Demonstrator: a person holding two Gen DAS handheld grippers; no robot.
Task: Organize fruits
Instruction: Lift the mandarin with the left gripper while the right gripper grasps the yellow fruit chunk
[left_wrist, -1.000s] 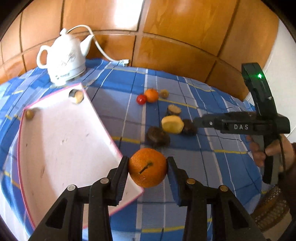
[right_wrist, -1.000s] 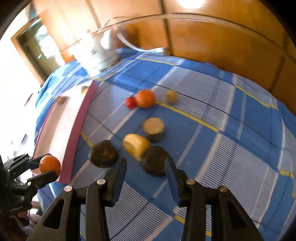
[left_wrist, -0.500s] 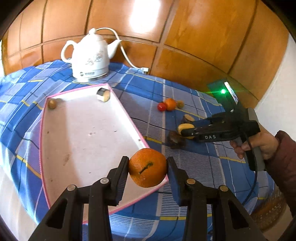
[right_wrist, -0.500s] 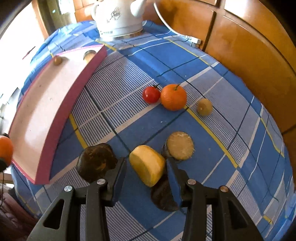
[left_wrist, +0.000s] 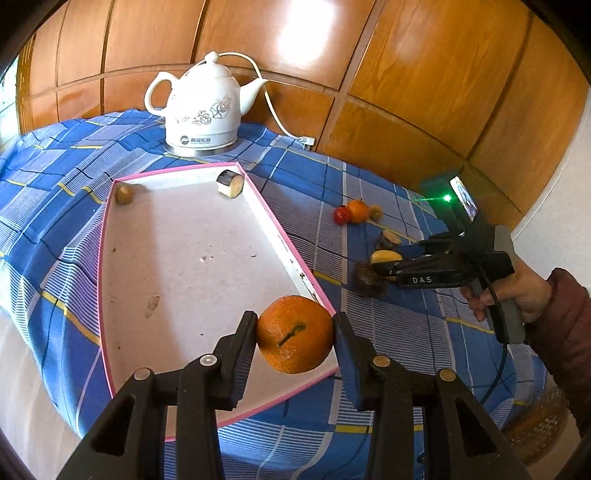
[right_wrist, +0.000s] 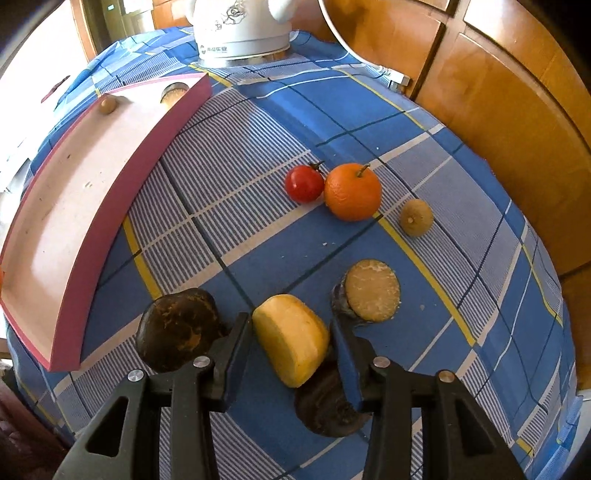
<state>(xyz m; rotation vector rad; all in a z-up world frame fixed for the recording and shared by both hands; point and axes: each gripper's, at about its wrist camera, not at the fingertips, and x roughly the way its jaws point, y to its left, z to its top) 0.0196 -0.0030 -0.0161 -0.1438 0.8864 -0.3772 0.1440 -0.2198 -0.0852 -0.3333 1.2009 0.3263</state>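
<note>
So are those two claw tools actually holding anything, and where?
The left gripper clamps a round orange tangerine by its sides. The right gripper straddles a yellow cut chunk, apparently not yet squeezing it.

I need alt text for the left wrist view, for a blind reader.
The left hand-held gripper holds an orange over the near corner of a pink-rimmed white tray on a blue checked cloth. Farther right, the right hand-held gripper reaches among loose fruit.

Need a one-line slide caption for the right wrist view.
Right gripper straddles a yellow fruit chunk on the blue plaid cloth, jaws open.
</note>
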